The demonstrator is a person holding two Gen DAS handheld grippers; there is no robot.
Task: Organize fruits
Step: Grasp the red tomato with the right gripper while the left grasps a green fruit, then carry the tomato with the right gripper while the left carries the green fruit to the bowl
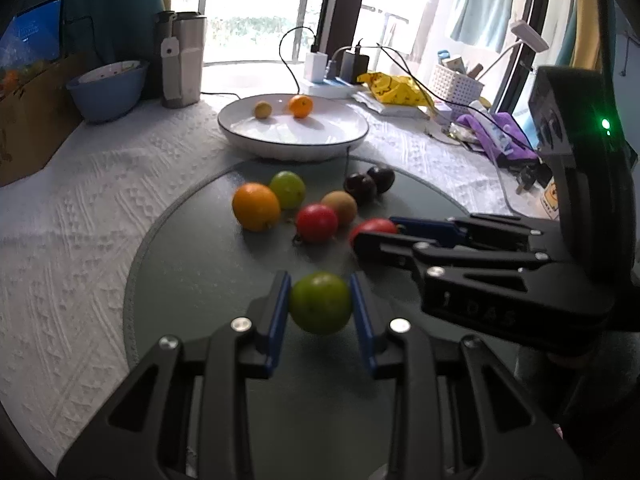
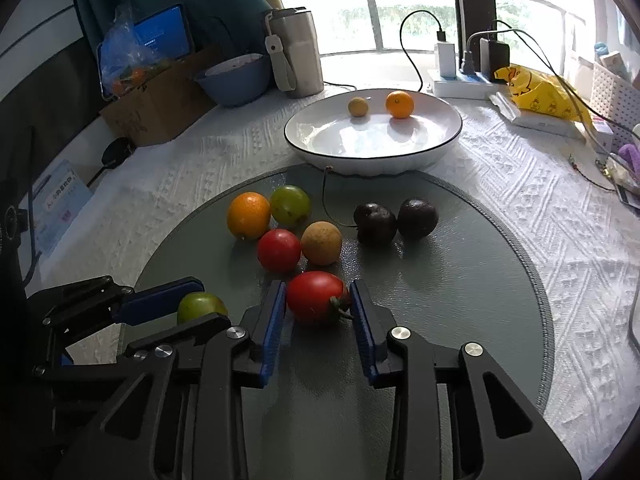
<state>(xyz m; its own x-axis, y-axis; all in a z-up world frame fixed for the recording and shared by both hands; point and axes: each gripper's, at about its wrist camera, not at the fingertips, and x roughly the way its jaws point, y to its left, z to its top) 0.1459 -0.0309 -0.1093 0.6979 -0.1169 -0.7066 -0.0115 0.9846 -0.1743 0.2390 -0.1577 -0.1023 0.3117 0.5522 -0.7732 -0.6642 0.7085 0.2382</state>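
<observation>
two fruits sit in the plate (image 2: pixel 372 160): a small orange (image 2: pixel 399 104) and a yellowish one (image 2: pixel 358 106). my left gripper (image 1: pixel 320 304) is clamped on a green fruit (image 1: pixel 320 303), my right gripper (image 2: pixel 318 300) on a tomato (image 2: pixel 316 298), both short of the plate. six more wait on the mat (image 2: pixel 460 280) before the plate.

- both grippers are matte black plastic linkage arms with triangular cutouts
- left gripper (image 1: pixel 320 306) has blue pads (image 1: pixel 276 320) lining the inside of its fingers and round silver screws (image 1: pixel 241 324) at the joints
- right gripper (image 2: pixel 319 304) is built the same, blue pads (image 2: pixel 273 322) and silver screws (image 2: pixel 400 333)
- seen from the left wrist, the right unit has a black housing (image 1: pixel 576 120) with a lit green LED (image 1: pixel 605 123) and faint embossed lettering (image 1: pixel 480 312), too blurry to read
</observation>
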